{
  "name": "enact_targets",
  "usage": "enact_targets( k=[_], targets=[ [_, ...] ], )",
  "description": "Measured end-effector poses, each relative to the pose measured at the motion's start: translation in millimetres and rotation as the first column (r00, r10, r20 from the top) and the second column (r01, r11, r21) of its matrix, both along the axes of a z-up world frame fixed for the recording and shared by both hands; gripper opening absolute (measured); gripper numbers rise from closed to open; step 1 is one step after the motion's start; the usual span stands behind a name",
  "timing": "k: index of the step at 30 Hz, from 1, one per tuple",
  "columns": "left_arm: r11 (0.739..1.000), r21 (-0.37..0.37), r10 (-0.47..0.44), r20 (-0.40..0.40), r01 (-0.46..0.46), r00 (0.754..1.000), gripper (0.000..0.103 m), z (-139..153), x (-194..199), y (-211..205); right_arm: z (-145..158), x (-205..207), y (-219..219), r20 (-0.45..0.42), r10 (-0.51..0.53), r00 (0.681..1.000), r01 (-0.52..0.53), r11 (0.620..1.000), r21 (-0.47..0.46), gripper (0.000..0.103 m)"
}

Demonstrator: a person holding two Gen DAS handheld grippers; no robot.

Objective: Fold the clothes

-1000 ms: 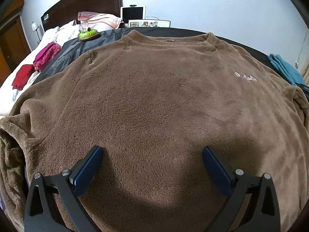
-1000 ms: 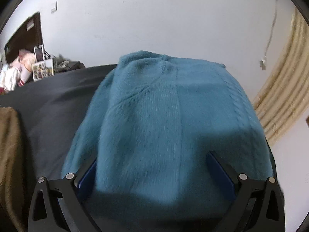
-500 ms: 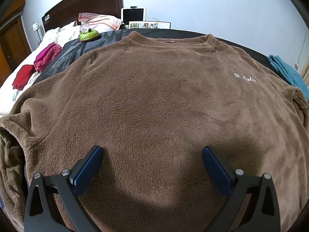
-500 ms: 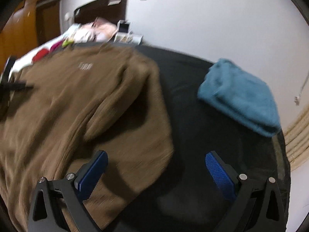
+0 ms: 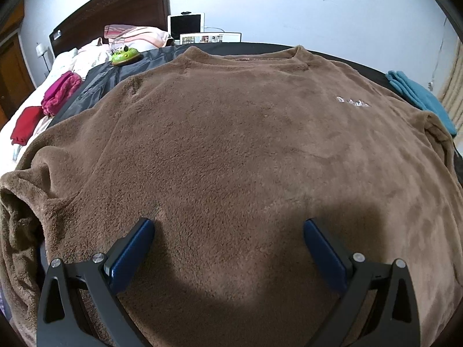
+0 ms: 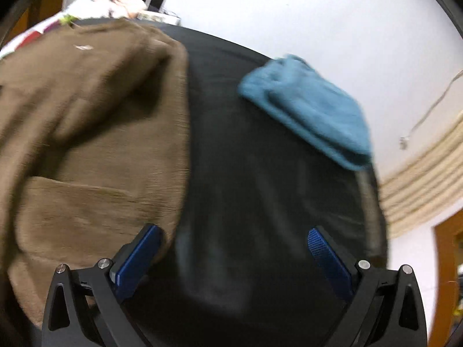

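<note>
A brown fleece sweatshirt (image 5: 231,150) lies spread flat, front up, on a dark sheet (image 6: 260,173), collar at the far side. My left gripper (image 5: 228,228) is open and empty, hovering over its lower middle. My right gripper (image 6: 234,237) is open and empty, above the dark sheet just right of the sweatshirt's right edge (image 6: 101,115), where the sleeve lies folded over the body. A folded teal garment (image 6: 309,110) lies on the sheet at the far right; it also shows in the left wrist view (image 5: 419,98).
A green toy (image 5: 126,55), a tablet (image 5: 186,26) and pillows sit at the bed's head by the dark headboard. Pink (image 5: 60,92) and red (image 5: 26,124) clothes lie on the white bedding at left. A beige curtain (image 6: 428,179) hangs at right.
My right gripper has pulled back from over the teal garment and swung left toward the sweatshirt's right edge. My left gripper has barely moved.
</note>
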State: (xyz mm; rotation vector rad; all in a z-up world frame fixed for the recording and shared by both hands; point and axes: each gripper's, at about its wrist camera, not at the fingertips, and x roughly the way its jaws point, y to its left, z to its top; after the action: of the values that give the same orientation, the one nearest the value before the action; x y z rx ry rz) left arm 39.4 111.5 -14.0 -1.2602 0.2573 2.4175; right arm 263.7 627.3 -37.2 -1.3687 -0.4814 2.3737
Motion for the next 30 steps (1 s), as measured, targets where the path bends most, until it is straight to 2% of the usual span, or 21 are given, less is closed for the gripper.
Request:
enact_targets(
  k=[2,7,12,15,17,22,26,30],
  targets=[
    [1.000,-0.008,-0.002,-0.001,0.002,1.000,0.103,-0.3,0.1,1.4,-1.6,-0.7,5.4,0.012,-0.029,1.000,0.027,0.994,0.110,0.103],
    [1.000,-0.011,-0.001,-0.002,0.001,1.000,0.103,-0.5,0.6,3.0,19.7,10.6,-24.9,-0.057,0.069,0.996,-0.071,0.997,-0.019,0.103],
    [1.000,-0.014,-0.001,-0.004,0.001,1.000,0.103,-0.3,1.8,3.5,37.7,20.6,-56.0,-0.124,0.162,0.979,-0.178,0.975,-0.136,0.103],
    [1.000,-0.014,-0.001,-0.005,0.001,1.000,0.103,-0.3,1.7,3.3,22.6,17.9,-80.9,-0.064,0.256,0.965,-0.263,0.948,-0.179,0.103],
    [1.000,-0.015,-0.002,-0.005,0.002,1.000,0.103,-0.4,1.9,3.2,10.1,13.8,-91.5,-0.010,0.285,0.958,-0.283,0.945,-0.166,0.103],
    [1.000,-0.015,-0.019,-0.002,0.019,1.000,0.103,-0.1,4.6,1.1,-2.2,15.4,-63.9,0.025,0.206,0.978,-0.198,0.962,-0.186,0.103],
    [0.999,-0.021,-0.049,0.003,0.049,0.999,0.103,0.5,8.0,-2.5,-2.6,21.1,-32.2,0.071,0.114,0.991,-0.110,0.992,-0.061,0.103],
    [0.995,-0.027,-0.099,0.003,0.099,0.995,0.103,0.8,13.6,-8.9,-3.0,26.8,-0.5,0.105,0.017,0.994,-0.024,0.997,0.069,0.103]
  ],
)
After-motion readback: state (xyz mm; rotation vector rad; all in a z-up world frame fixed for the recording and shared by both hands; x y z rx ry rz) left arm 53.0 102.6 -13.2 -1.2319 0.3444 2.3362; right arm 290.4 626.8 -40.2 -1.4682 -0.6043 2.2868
